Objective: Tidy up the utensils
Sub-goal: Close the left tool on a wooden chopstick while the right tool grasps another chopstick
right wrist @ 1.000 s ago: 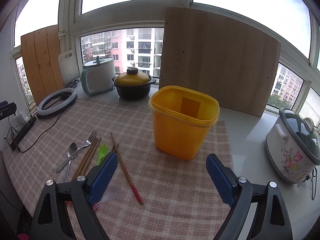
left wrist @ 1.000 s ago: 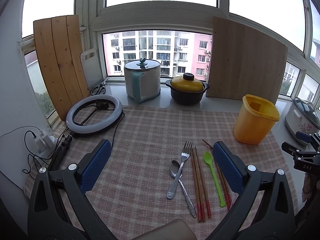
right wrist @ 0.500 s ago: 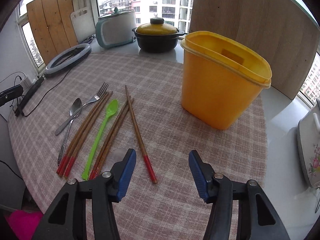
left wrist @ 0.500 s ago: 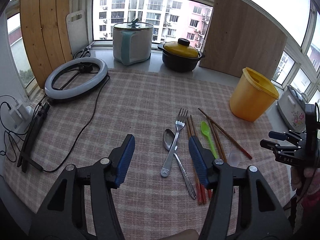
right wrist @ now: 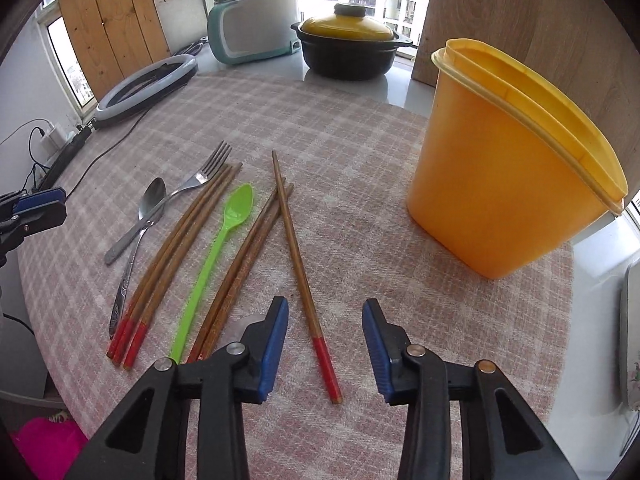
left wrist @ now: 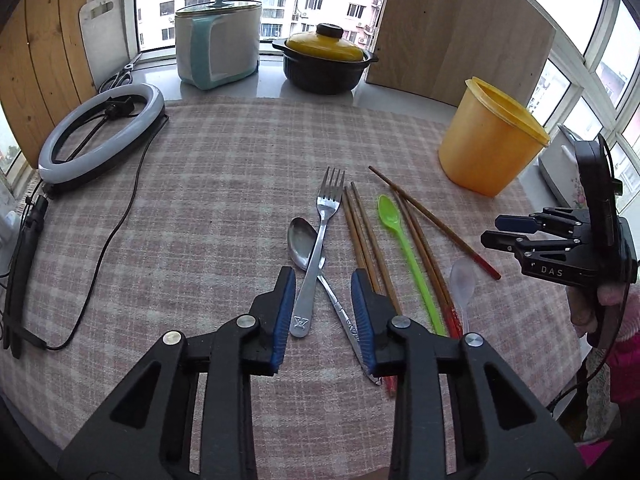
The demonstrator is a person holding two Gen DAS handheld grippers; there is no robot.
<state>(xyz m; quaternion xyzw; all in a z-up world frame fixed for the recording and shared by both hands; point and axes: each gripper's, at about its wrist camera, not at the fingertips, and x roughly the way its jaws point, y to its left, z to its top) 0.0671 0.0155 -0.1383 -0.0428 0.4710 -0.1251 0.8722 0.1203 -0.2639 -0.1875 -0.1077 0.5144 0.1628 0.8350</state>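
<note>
Both grippers have dropped toward the cloth and narrowed since a second ago. Left to right: ring light (left wrist: pixel 100 132) sits far left, out of play. Your left gripper (left wrist: pixel 323 312) is partly open, jaws straddling the fork (left wrist: pixel 318 248) handle and the crossed spoon (left wrist: pixel 320 276) handle; nothing held. Fork's long axis runs nearly straight away from you, tines far, so the jaws close across it, which looks right. Spoon crosses under the fork just ahead of the pads, so a close here may catch both. Next come a chopstick pair (left wrist: pixel 366 236), the green spoon (left wrist: pixel 404 248), more chopsticks, and a clear spoon (left wrist: pixel 463 280). Your right gripper (right wrist: pixel 325 344) is also partly open and empty, straddling the red end of the lone chopstick (right wrist: pixel 298 256), which points away, slightly left. Bin (right wrist: pixel 508 176) stands upright far right, well apart from the utensils, nearer your right gripper. Nothing in it that I can see; task looks barely started.
</note>
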